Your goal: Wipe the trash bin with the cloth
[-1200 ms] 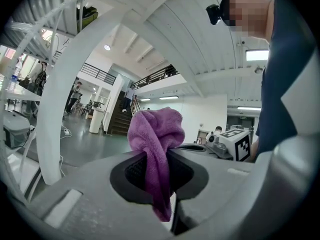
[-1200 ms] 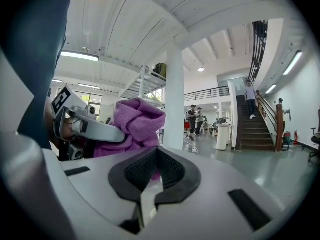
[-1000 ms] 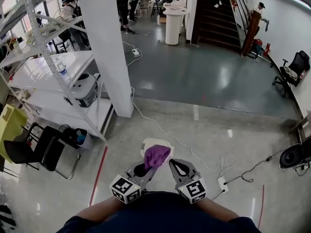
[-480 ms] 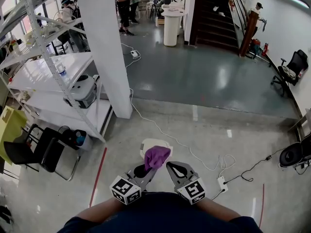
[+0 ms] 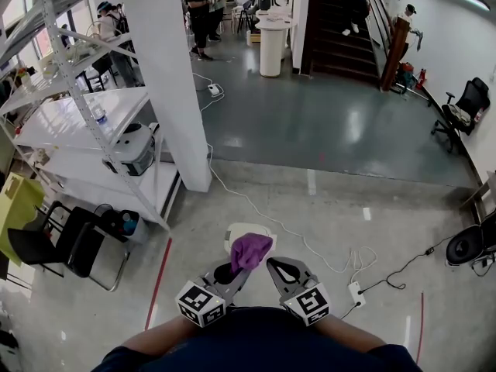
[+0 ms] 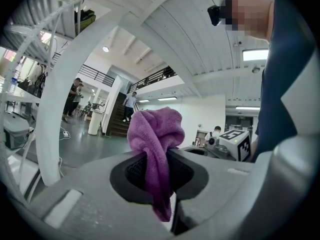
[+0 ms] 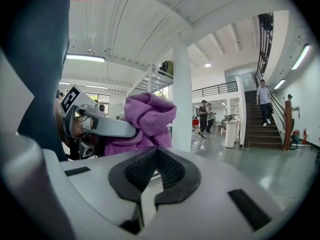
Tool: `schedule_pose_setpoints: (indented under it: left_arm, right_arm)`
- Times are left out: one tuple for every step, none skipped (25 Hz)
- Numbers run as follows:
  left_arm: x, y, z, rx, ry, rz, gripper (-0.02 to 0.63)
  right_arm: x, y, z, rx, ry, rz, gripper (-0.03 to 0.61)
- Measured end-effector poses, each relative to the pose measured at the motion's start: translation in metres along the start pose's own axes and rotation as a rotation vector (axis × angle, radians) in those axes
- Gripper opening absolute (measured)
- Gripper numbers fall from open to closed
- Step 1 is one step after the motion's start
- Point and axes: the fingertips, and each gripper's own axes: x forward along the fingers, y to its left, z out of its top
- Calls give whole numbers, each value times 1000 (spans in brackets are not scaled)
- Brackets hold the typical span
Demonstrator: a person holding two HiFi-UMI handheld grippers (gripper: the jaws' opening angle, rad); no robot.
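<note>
Head view alone shows the floor: a white, rounded-square plastic trash bin (image 5: 237, 229) stands on pale polished concrete just ahead of the person, with the two grippers held side by side above its near edge. From this height the left gripper (image 5: 236, 268) carries a crumpled purple terry cloth (image 5: 249, 249) that hangs over the bin's top, hiding part of it. The right gripper (image 5: 277, 265) sits just beside the cloth. A thin white cable (image 5: 256, 208) snakes past the bin, and a square white pillar (image 5: 170, 76) and grey metal shelving (image 5: 77, 91) rise to the left.

Neither gripper view shows the bin clearly. Left gripper view gives the grip itself: the left gripper (image 6: 157, 169) is clamped on the cloth (image 6: 155, 134), its ribbed black pads pressed against a narrow fold, with a bunched, fluffy lump standing above the jaws and a short tail hanging below them. The looped pile of the fabric is plain here. The right gripper's marker cube (image 6: 237, 141) shows off to the side.

Right gripper view shows the right gripper (image 7: 156, 156) with its jaws drawn together and nothing between the grooved black pads. Beyond them the cloth (image 7: 147, 116) appears as a soft purple mass at the end of the left gripper's smooth grey finger, apart from the right jaws, as far as this view tells.
</note>
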Motion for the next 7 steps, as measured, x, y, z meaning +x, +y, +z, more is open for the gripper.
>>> schedule_pose_setpoints:
  left_arm:
    - [0,0,1,1,-1,1,54]
    - [0,1,2,3,-1,2,54]
    - [0,1,2,4,-2,3,53]
    - [-1,2,3,5,-2,3,53]
    - [-2,2,3,6,-2,3,52]
    - [-3,3,4,7,-2,3,54]
    - [-4,3,4,7,-2,3,54]
  right_arm:
    - [0,-1,1,-1,-1,1,9]
    - [1,-1,2,-3,-2,1,9]
    - [1,-1,3,-4,-4,2,9]
    - [2,-1,4,-6,-5,2,9]
    - [3,0,5,-7,-5,2,9]
    - [3,0,5,-7,-5,2,9]
    - [4,1,5,-6,-6,3,9]
